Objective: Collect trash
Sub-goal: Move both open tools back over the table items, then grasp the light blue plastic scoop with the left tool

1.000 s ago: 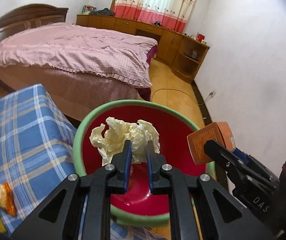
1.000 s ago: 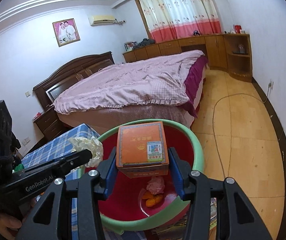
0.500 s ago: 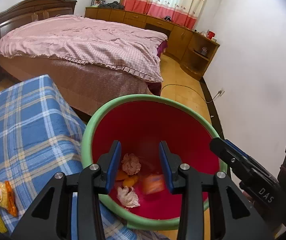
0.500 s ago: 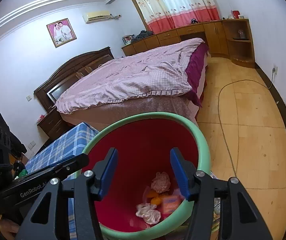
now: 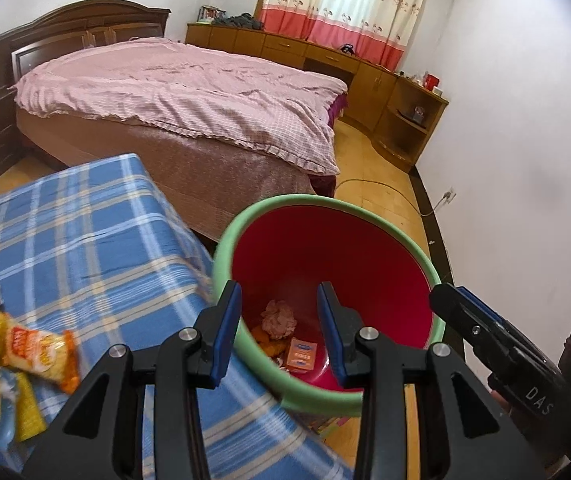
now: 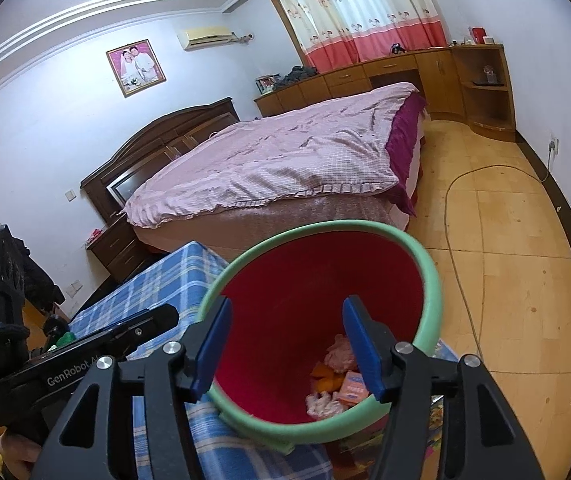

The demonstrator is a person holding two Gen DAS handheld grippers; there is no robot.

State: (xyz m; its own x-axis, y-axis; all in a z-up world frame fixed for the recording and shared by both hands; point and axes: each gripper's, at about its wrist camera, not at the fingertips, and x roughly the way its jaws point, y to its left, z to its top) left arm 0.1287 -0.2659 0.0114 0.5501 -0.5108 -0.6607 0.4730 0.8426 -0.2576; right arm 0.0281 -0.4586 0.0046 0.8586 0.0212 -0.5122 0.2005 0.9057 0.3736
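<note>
Jaws standing parted and empty: left gripper [image 5: 279, 330] idle, right gripper [image 6: 287, 346] opening wider, over the red bin [image 5: 327, 200]. Orange box [image 5: 302, 355] lying inside. Snack wrappers [image 5: 39, 350] waiting near-left on checked cloth [image 5: 85, 240]; better approaching low.

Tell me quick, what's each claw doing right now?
Left gripper: open, holding nothing.
Right gripper: jaws opening, nothing between them, above the red bin.

left gripper [image 5: 279, 330] gapes empty over red bin [image 5: 365, 264].
</note>
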